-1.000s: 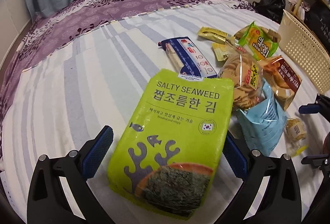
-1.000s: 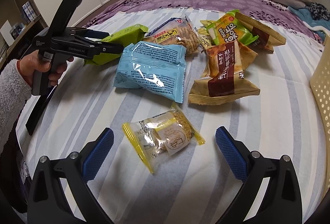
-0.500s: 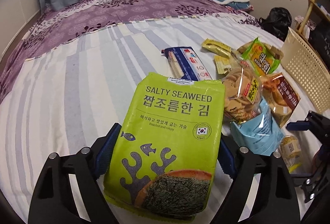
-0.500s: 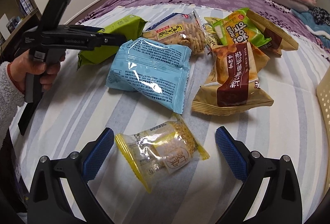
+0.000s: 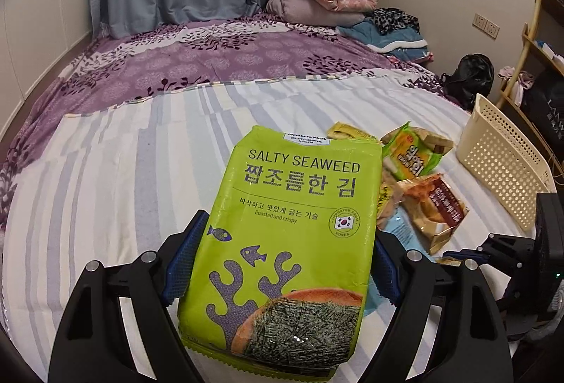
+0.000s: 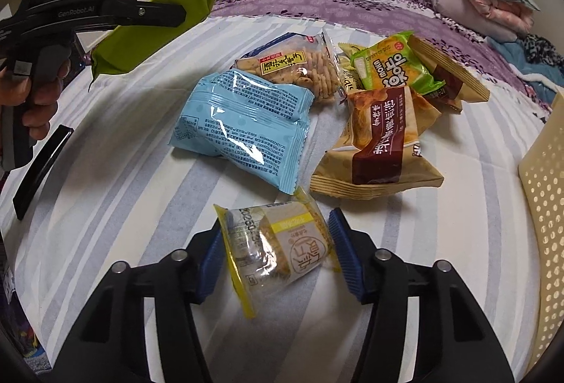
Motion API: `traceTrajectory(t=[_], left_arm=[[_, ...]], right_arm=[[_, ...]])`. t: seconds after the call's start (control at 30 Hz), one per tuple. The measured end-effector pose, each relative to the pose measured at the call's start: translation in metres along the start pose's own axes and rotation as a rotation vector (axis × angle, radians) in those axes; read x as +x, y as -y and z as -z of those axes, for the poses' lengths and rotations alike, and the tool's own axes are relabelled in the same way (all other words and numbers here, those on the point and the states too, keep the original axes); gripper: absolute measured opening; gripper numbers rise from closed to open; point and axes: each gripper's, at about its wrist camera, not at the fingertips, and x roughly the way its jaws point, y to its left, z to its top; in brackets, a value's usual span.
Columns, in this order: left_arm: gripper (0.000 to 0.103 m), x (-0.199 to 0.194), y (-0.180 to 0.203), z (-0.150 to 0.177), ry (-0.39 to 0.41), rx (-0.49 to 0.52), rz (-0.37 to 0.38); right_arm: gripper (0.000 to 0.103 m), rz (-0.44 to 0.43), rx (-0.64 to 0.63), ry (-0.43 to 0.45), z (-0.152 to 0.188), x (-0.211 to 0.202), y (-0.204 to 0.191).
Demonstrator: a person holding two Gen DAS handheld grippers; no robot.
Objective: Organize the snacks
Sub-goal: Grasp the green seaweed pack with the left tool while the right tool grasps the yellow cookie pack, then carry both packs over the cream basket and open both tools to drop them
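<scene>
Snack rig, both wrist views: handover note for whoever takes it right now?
Left tongs: shut on the seaweed pack, lifted off the bed.
Right tongs: jaws just closing, pads on the small yellow snack packet, which lies on the striped sheet.
Blue bag, cracker bag, brown bag, green bag: piled mid-bed.
Cream basket: at the right.
Done: two grasps. Left: all sorting.

From my left wrist view the seaweed bag [image 5: 289, 235] hides most of the blue packet [image 5: 400, 235] and the cracker bag behind it. I cannot read the basket [image 6: 543, 207] contents; the right edge cuts it off.
</scene>
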Motion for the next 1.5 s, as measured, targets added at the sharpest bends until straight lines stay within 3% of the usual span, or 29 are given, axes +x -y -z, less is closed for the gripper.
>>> traceTrajectory(t=[0.47, 0.87, 1.17, 1.5], left_arm=[[0.083, -0.029, 0.049, -0.013, 0.075, 0.018, 0.042], [0.083, -0.049, 0.103, -0.02, 0.118, 0.061, 0.083], [0.083, -0.053, 0.15, -0.03, 0.132, 0.109, 0.118], [0.083, -0.039, 0.221, -0.046, 0.129, 0.185, 0.19]], right_arm=[[0.052, 0.005, 0.097, 0.107, 0.003, -0.045, 0.031], [0.052, 0.045, 0.208, 0.241, 0.011, -0.094, 0.08], [0.052, 0.15, 0.339, 0.355, 0.025, -0.137, 0.145], [0.052, 0.288, 0.49, 0.411, 0.052, -0.162, 0.228]])
